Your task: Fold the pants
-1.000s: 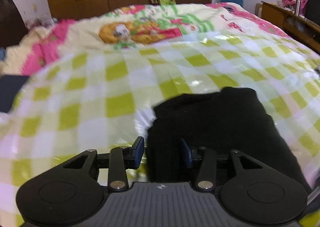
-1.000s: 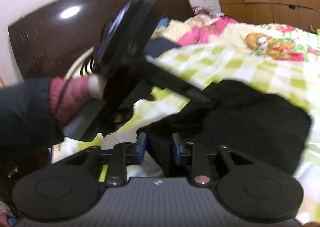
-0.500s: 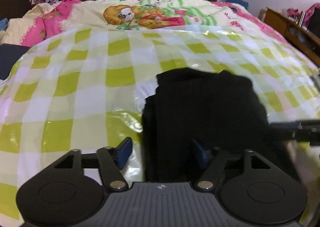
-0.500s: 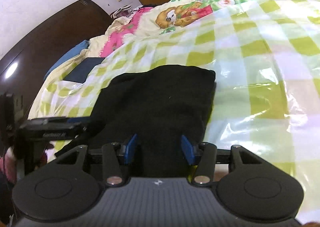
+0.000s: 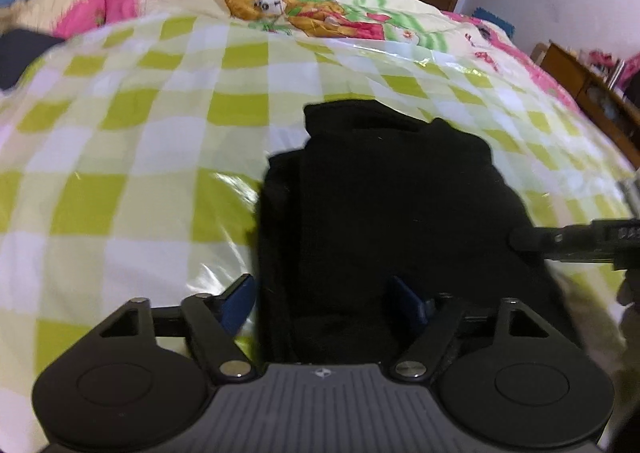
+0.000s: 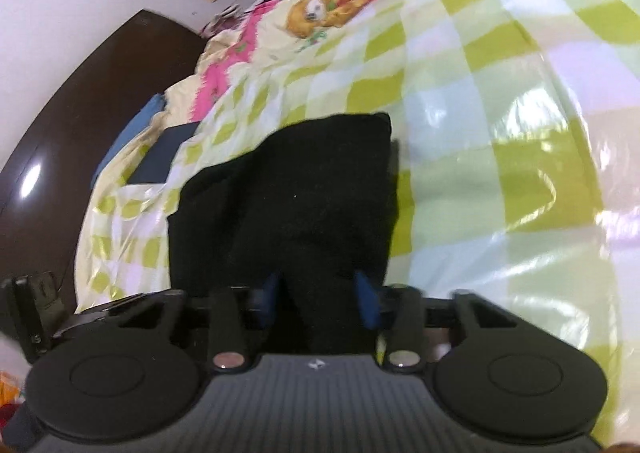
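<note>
One pair of black fabric pants, already folded down into a thick dark oblong, sat on the glossy green-and-white checked plastic sheet covering the bed. Its long axis ran straight away from both tools, near end tucked right under them, far end pointing toward the cartoon-print quilt beyond the sheet.

Left gripper had its blue pads spread wide: one hung over bare sheet just off the bundle's left edge, the other over the cloth, neither pressing, so it was straddling that edge and holding nothing. Right gripper had just been closing, and its pads were much nearer together with a ridge of black cloth rising between them. Couldn't tell if they'd actually bitten yet, too dark and smeary.

Both hands were at the same near end, right one looked a touch more committed. My guess is the next fold goes away from them, along that long axis.
</note>
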A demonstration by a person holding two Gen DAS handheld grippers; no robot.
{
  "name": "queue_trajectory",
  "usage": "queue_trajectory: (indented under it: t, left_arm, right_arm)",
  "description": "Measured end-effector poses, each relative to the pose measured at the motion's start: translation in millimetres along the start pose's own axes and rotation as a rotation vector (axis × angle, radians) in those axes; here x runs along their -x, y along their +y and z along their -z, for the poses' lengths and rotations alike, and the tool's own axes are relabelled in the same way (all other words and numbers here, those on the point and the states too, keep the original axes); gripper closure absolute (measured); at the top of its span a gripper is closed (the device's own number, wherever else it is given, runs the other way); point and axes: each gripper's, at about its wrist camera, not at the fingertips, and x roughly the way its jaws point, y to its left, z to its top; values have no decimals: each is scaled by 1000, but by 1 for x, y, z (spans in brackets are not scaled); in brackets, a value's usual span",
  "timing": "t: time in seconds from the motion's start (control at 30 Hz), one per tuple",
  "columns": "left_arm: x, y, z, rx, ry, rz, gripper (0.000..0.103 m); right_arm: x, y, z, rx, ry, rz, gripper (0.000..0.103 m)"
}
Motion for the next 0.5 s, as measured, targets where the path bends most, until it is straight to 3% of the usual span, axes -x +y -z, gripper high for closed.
queue_trajectory:
  t: [0.1, 0.3, 0.43, 0.5]
  left_arm:
    - [-2, -18, 4, 9, -10, -16, 18]
    - [-16, -47, 9, 78, -37, 30, 18]
    - [-10, -54, 8, 47, -57, 8, 17]
    - [4, -44, 7, 52, -71, -41, 17]
  right_arm:
    - [6, -4, -11, 73, 44, 26, 79]
    - [6, -7, -44, 217, 86, 147, 79]
    - [13, -4, -64, 261, 66, 252, 78]
    - [32, 10, -57, 329, -5, 317, 74]
